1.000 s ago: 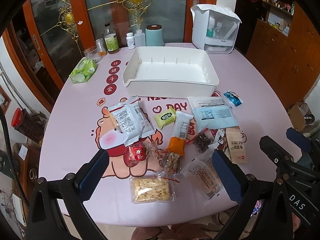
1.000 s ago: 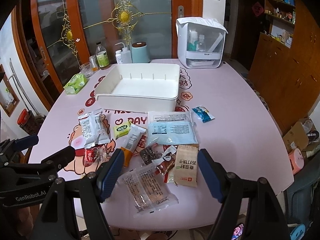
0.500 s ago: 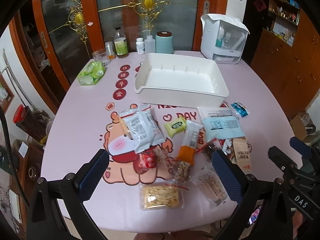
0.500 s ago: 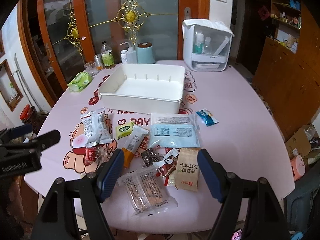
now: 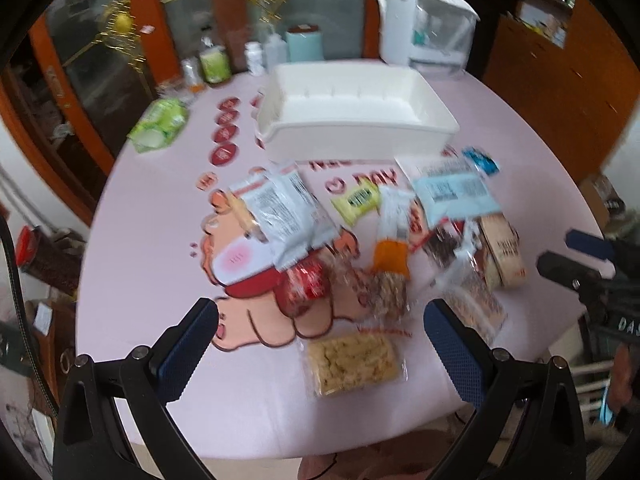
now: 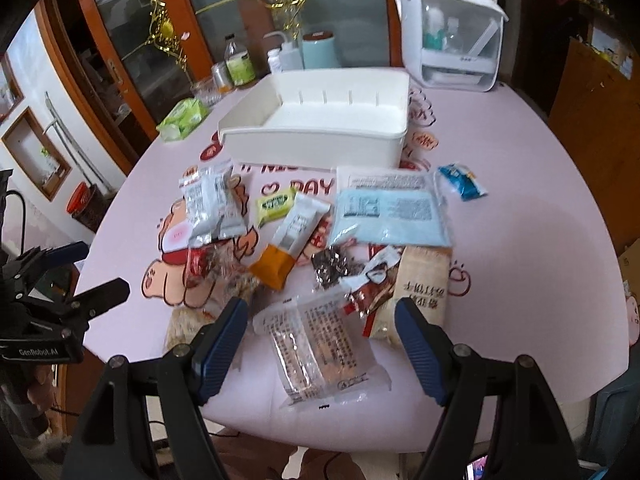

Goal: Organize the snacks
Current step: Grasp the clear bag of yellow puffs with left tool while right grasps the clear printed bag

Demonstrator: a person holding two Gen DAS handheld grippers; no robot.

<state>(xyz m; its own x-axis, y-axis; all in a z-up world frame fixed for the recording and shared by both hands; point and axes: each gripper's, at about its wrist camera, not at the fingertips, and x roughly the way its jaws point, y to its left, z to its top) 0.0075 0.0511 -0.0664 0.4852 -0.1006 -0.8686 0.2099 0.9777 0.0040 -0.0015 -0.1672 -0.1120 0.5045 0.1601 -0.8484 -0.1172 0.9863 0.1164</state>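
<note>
Several snack packets lie scattered on the pink round table [image 5: 140, 264] in front of an empty white bin [image 5: 352, 120], which also shows in the right wrist view [image 6: 320, 136]. My left gripper [image 5: 320, 336] is open and empty above a clear bag of yellow crackers [image 5: 354, 362]. My right gripper [image 6: 320, 324] is open and empty above a clear printed packet [image 6: 324, 352]. An orange-and-white bar [image 6: 288, 240], a pale blue pouch [image 6: 392, 216] and a tan biscuit pack [image 6: 420, 288] lie nearby.
Bottles, a teal canister [image 6: 318, 52] and a white plastic case [image 6: 452, 40] stand at the table's far edge. A green tissue pack [image 6: 184, 118] lies far left. The other gripper shows at each view's side [image 5: 592, 276] [image 6: 60, 308].
Both grippers have moved forward and lower toward the snack pile. The left view has swung, so the snacks appear larger and blurred. Nothing was grasped.
</note>
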